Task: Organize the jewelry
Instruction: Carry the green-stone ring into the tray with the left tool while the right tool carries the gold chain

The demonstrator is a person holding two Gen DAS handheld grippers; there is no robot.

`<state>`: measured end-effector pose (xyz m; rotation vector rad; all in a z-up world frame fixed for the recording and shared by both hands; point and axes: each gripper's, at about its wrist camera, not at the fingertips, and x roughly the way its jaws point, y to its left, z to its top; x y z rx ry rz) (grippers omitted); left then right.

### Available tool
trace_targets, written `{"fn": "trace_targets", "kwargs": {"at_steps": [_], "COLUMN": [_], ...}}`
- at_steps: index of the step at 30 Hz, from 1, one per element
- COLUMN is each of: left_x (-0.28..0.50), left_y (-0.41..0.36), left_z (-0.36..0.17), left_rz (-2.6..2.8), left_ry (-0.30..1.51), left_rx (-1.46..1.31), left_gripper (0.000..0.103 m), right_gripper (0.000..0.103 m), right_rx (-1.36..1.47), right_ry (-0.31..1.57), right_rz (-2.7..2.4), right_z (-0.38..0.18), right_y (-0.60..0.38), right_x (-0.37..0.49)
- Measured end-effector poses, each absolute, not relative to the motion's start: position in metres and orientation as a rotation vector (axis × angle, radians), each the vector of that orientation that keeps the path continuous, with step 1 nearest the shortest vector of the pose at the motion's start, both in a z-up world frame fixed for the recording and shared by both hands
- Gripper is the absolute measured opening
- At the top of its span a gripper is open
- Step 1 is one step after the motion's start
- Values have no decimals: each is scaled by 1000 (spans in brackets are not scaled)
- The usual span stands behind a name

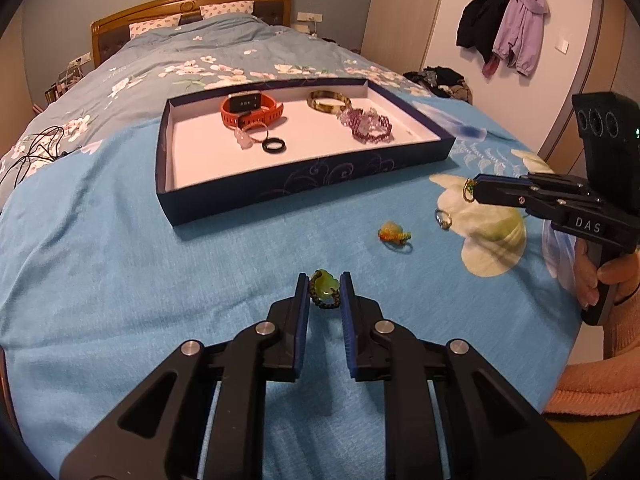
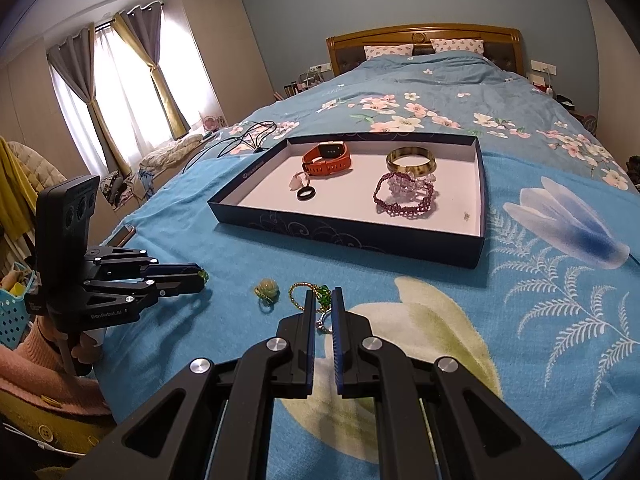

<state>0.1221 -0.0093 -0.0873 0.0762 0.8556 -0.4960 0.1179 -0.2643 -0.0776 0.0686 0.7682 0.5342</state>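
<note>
A dark blue tray on the bed holds an orange watch, a tortoiseshell bangle, a purple beaded bracelet, a black ring and a pale pink piece. My left gripper is shut on a green jade ring. My right gripper is shut on a gold ring with a green bead. A silver ring and an orange-yellow ring lie on the blanket.
The bed has a blue flowered blanket. Black cables lie left of the tray. Coats hang on the wall. A blue basket stands beside the bed.
</note>
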Motion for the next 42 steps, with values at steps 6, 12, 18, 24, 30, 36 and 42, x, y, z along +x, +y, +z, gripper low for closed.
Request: {"fn": "trace_targets", "kwargs": {"at_steps": [6, 12, 18, 24, 30, 36, 42], "left_x": [123, 124, 126, 129, 133, 138, 143], "left_y": [-7, -7, -8, -7, -7, -8, -8], "left_z": [-75, -62, -52, -47, -42, -38, -35], "left_rz": [-496, -498, -502, -497, -490, -486, -482], "left_ry": [819, 774, 745, 728, 715, 705, 697], "left_rx": [54, 39, 25, 12, 11, 9, 9], "left_gripper": [16, 16, 16, 16, 16, 16, 16], "right_gripper": [6, 6, 6, 6, 6, 6, 6], "right_rx": [79, 98, 108, 118, 124, 127, 131], "right_ry": [743, 720, 701, 693, 682, 666, 658], "right_rz": [532, 531, 530, 524, 515, 511, 505], "right_z": [-72, -66, -63, -61, -59, -55, -53], "right_y": [-265, -266, -265, -267, -268, -268, -269], "right_x": [120, 123, 124, 127, 131, 136, 141]}}
